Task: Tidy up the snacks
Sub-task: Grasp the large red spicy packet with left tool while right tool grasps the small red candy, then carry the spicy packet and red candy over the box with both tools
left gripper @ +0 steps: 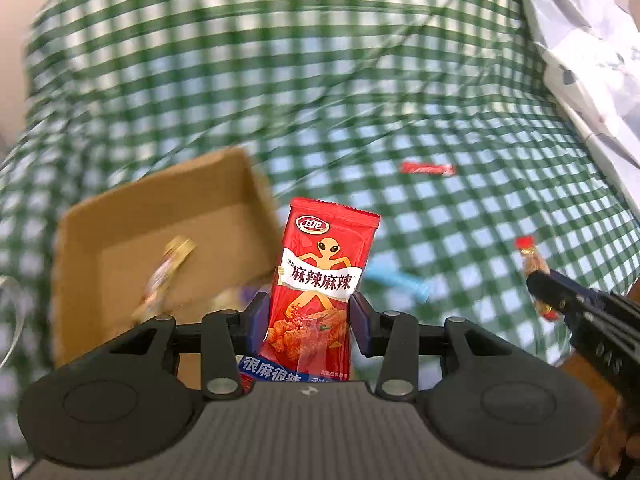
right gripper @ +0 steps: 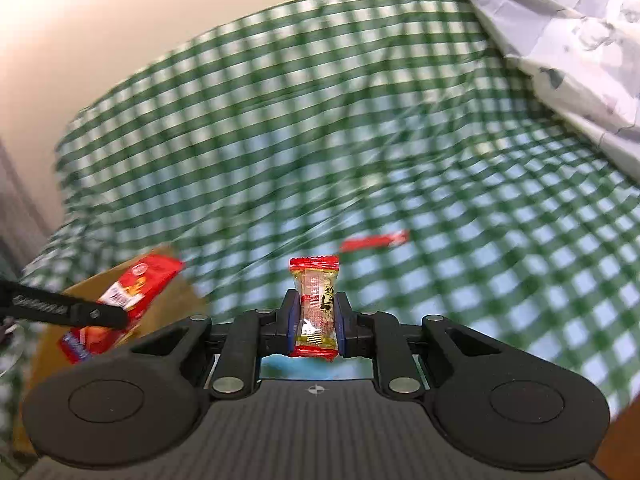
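Observation:
My left gripper [left gripper: 310, 312] is shut on a red spicy-snack packet [left gripper: 320, 280], held upright just right of an open cardboard box [left gripper: 80, 240]. The box holds a gold-wrapped snack [left gripper: 166, 276]. My right gripper [right gripper: 316, 316] is shut on a small clear candy with red ends [right gripper: 316, 304], held above the bed. In the right wrist view the left gripper [right gripper: 116, 316] and its red packet [right gripper: 128, 296] are over the box [right gripper: 176, 300] at the left. In the left wrist view the right gripper [left gripper: 538, 284] and its candy [left gripper: 532, 264] show at the right.
A green-and-white checked sheet [left gripper: 280, 80] covers the bed. A red stick snack [left gripper: 428, 168] lies on it, also in the right wrist view [right gripper: 374, 241]. A blue wrapper [left gripper: 396, 282] lies near the packet. A pale rumpled quilt [left gripper: 592, 60] is at the right.

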The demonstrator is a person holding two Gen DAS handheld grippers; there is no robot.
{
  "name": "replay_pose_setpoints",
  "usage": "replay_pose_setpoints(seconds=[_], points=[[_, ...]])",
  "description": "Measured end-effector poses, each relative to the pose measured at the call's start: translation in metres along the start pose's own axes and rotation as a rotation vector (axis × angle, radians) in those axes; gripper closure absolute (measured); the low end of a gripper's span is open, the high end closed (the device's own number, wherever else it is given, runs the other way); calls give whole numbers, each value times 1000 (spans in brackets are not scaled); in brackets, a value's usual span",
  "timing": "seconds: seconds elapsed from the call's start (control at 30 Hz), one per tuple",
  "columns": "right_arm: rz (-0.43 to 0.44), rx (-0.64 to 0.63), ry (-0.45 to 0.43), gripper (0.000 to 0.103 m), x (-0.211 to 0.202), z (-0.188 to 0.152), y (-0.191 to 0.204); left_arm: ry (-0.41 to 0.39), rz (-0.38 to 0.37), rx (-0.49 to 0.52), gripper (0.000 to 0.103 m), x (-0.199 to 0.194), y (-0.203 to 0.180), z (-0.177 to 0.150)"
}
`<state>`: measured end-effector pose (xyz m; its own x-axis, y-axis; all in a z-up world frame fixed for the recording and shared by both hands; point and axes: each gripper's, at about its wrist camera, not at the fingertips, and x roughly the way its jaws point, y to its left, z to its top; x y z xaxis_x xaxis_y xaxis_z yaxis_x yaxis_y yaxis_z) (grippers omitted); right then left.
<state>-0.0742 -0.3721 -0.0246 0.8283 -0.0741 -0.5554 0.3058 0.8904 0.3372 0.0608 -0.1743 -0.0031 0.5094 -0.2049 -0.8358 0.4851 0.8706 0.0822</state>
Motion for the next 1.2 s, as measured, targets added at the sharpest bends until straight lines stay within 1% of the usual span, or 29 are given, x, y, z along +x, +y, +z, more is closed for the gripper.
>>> replay_pose_setpoints(seconds=[0.13, 0.3, 0.43, 0.53, 0.73, 0.93, 1.2], points=[[98, -49, 33, 84, -34, -30, 56, -10, 57, -31, 55, -45, 34, -48], [197, -133, 76, 84, -62, -60, 120, -19, 78, -97, 55, -84, 72, -99], [229, -218, 104, 84, -81, -83, 156, -33, 87, -139, 55, -106, 93, -134], [231, -269, 92, 84, -95, -93, 171, -51, 92, -159, 55, -118, 102, -155], [215, -309, 64, 84, -119, -101, 182, -79, 77, -170, 55, -134, 104, -178], [212, -337, 45, 84, -125, -101, 184, -101, 71, -171, 55, -141, 102, -182], [203, -331, 49, 84, -124, -102, 183, -96, 69, -162, 55, -138, 101, -181]])
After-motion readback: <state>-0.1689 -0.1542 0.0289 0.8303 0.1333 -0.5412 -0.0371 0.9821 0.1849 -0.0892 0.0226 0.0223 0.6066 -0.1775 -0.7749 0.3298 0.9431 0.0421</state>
